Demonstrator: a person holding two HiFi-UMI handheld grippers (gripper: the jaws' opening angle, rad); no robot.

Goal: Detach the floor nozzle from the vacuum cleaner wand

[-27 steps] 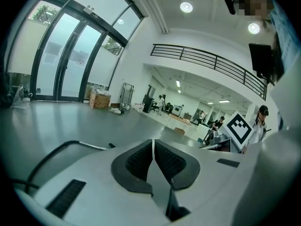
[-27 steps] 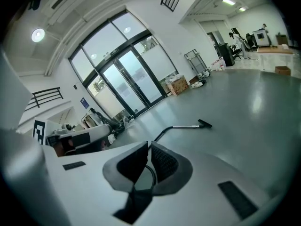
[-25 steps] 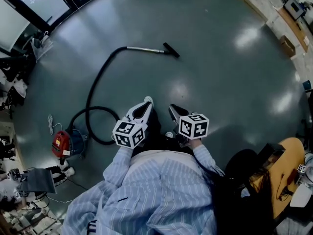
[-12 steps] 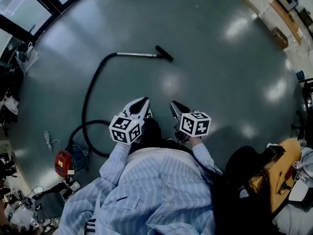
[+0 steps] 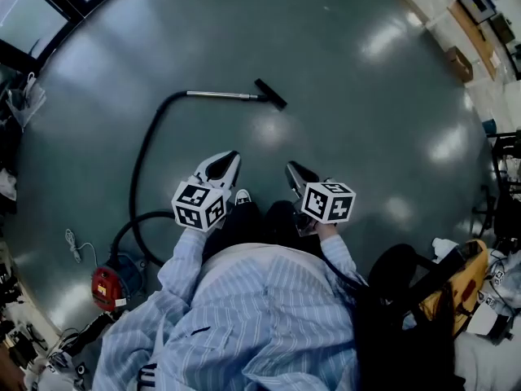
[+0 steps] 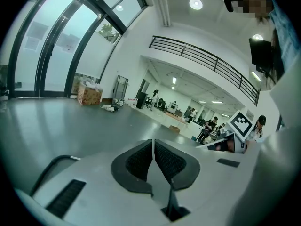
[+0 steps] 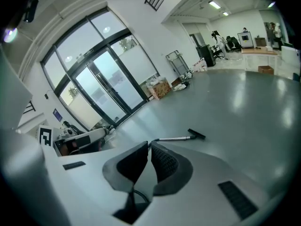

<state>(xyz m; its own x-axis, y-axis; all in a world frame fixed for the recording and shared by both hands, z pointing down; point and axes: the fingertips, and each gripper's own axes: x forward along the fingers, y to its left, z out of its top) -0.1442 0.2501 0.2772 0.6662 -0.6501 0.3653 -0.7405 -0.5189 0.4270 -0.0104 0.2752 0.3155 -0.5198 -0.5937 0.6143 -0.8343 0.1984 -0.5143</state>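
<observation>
Ahead, midway across grey floor [image 5: 358, 112]: flat black plastic floor nozzle [image 5: 270, 94] on slim silver metal wand [image 5: 224, 95], well apart from us. Both closed, empty: left gripper [image 5: 229, 159], right gripper [image 5: 290, 168]. We judge nozzle light, rigid; wand slick: clamp wand near joint, pull nozzle neck.

A light blue shirt [image 5: 244, 316] with fine pale stripes and long sleeves [image 5: 183, 259] is worn over dark trousers [image 5: 256, 222], with a white shoe [image 5: 242, 195]. The left gripper [image 5: 230, 156] and the right gripper [image 5: 290, 168] are cased in white, lined with black ribbed pads [image 6: 140, 160], and each is topped by a cube [image 5: 199, 204] printed with black square markers.
</observation>
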